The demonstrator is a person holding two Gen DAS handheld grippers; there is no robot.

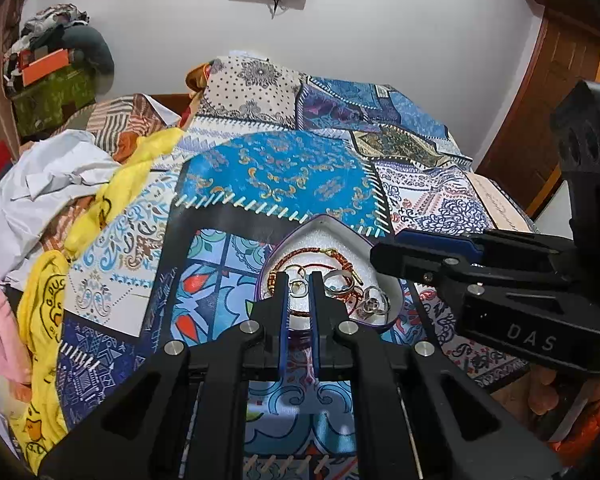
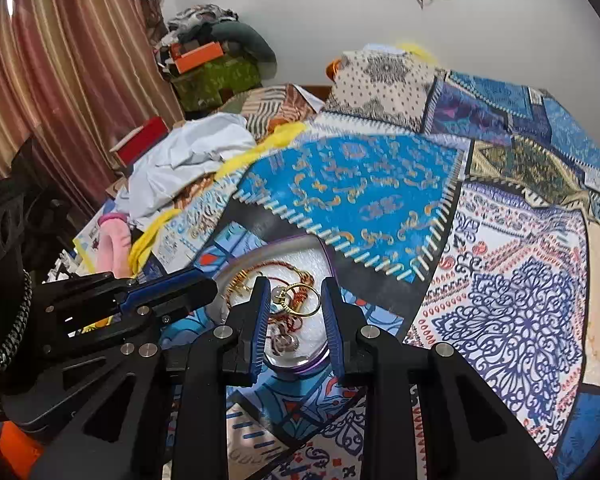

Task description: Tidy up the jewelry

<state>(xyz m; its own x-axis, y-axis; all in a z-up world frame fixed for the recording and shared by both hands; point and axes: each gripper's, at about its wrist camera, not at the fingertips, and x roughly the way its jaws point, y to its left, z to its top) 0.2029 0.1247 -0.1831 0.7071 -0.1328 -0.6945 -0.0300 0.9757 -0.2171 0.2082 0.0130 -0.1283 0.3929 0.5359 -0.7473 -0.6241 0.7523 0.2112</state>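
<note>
A heart-shaped tray [image 1: 380, 322] with a purple rim and white lining lies on the patchwork bedcover. It holds a red-gold braided bracelet [image 1: 300, 254], a silver band [image 1: 336, 280] and more silver rings [image 1: 374, 300]. My left gripper [image 1: 298, 280] hovers over the tray's near side, its jaws shut to a thin slit. A small gold ring shows in the slit; I cannot tell whether it is pinched. My right gripper [image 2: 295, 294] stands open above the tray [image 2: 300, 364], framing a gold hoop [image 2: 300, 300] that lies in the tray with the bracelet [image 2: 259, 270].
A patchwork bedcover [image 1: 283, 172] spreads over the bed. At the left lie heaped white cloth [image 1: 55, 172], a yellow cloth [image 1: 99, 208] and a pink item [image 1: 3, 332]. A wooden door [image 1: 540, 120] stands at the right, and a striped curtain [image 2: 59, 80] hangs at the left.
</note>
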